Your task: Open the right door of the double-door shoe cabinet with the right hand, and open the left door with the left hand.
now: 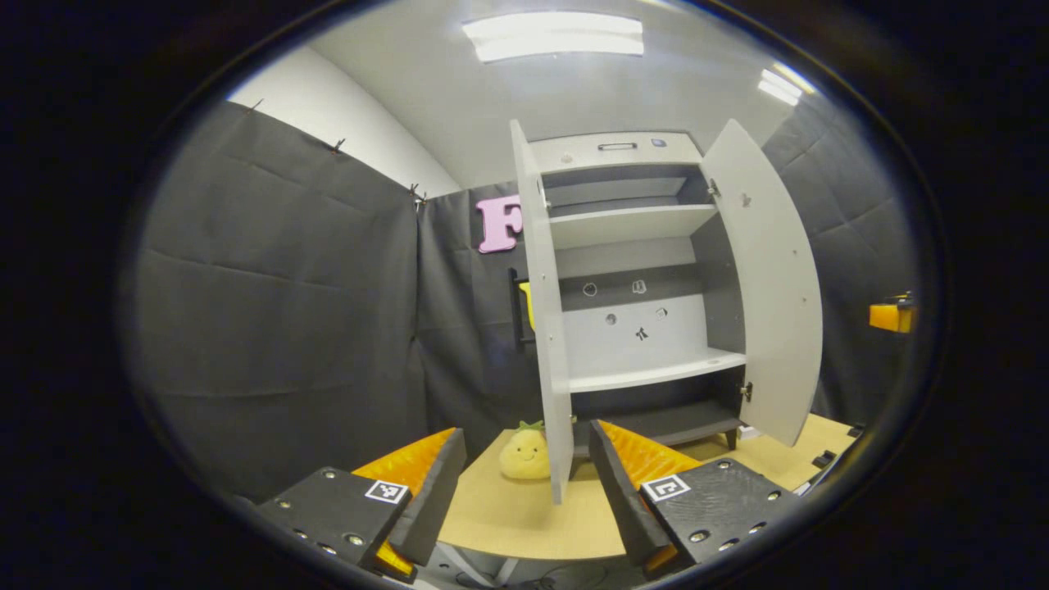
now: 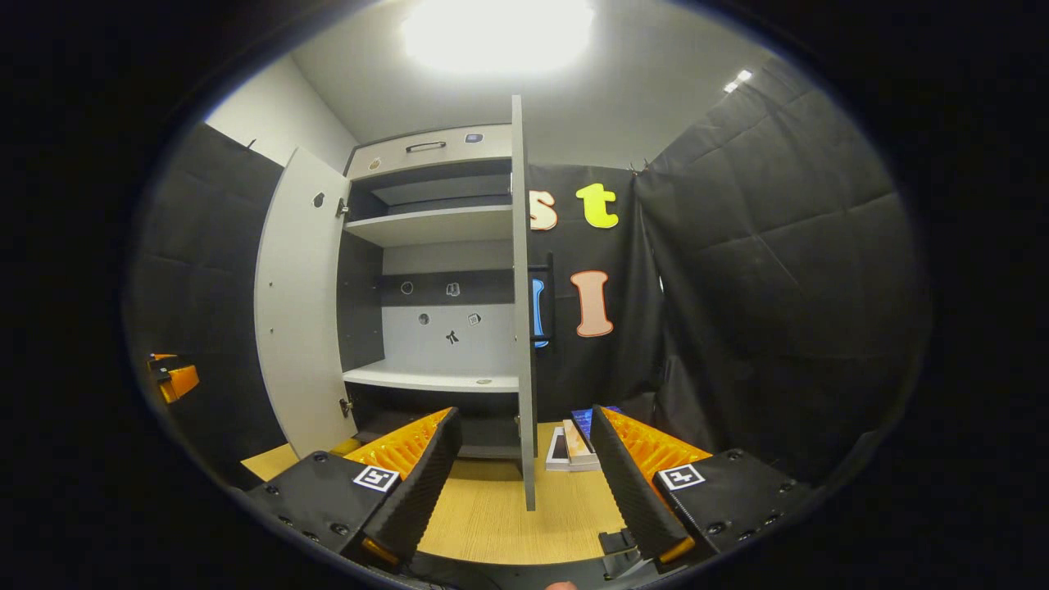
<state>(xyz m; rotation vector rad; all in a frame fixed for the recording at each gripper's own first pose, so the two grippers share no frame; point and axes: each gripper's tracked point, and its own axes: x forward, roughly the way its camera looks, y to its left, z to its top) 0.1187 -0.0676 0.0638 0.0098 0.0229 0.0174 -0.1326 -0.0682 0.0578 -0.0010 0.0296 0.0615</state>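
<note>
Shoe cabinet (image 1: pixel 639 287) upright on worktop (image 1: pixel 524 516), left door (image 1: pixel 545 319) and right door (image 2: pixel 523 311) swung wide; left gripper (image 1: pixel 524 483) and right gripper (image 2: pixel 524 467) fingers spread, holding nothing.

Both claws spread wide, gripping nothing.
The left claw (image 1: pixel 526 492) and the right claw (image 2: pixel 524 483) each point forward, fingers well apart.

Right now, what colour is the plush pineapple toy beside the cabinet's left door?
Yellow, with a small green top; the plush pineapple toy shows best in the left gripper view.
</note>
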